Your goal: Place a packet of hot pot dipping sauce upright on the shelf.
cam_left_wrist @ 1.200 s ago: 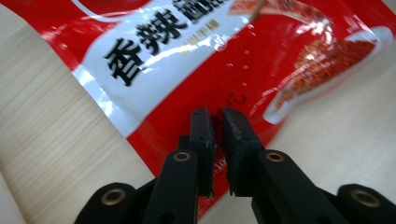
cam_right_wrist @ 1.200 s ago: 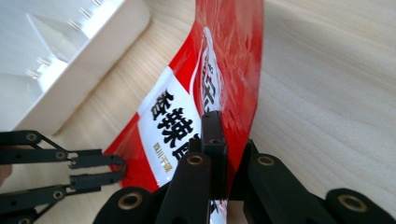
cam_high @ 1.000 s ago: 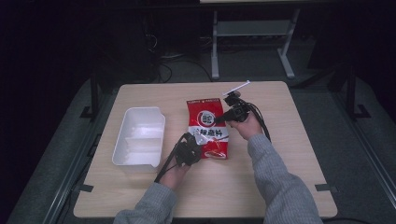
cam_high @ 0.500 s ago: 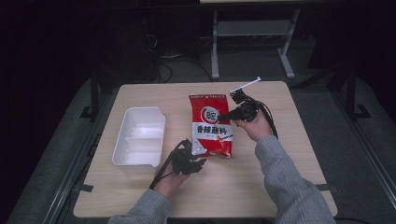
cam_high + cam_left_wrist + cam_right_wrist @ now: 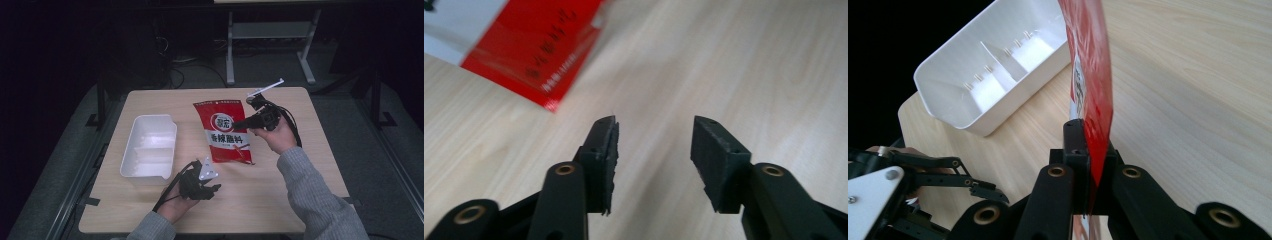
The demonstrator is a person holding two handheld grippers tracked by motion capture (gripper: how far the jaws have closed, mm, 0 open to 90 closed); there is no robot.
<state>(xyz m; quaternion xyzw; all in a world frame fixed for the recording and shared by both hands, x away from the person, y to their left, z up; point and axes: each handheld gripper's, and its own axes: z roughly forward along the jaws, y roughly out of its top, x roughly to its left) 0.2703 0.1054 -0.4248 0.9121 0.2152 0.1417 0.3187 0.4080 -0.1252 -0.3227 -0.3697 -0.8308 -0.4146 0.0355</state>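
Observation:
A red seasoning packet (image 5: 226, 131) with a white label lies mid-table, its right edge raised. My right gripper (image 5: 237, 122) is shut on that edge; in the right gripper view the red film (image 5: 1091, 70) stands upright, pinched between the jaws of the right gripper (image 5: 1092, 137). My left gripper (image 5: 214, 188) is near the table's front edge, apart from the packet and open. In the left gripper view, the left gripper (image 5: 654, 130) holds nothing over bare wood, and a corner of the packet (image 5: 536, 47) lies up and to the left.
A white divided tray (image 5: 131, 159) sits on the left side of the table, also in the right gripper view (image 5: 955, 107). The left gripper (image 5: 980, 191) shows low in that view. Bare wood lies right of the packet. Metal frame legs (image 5: 229, 55) stand beyond the table.
The left gripper has drawn back from the packet's lower corner toward the front edge. The right gripper has shifted slightly right with the packet's edge still pinched.

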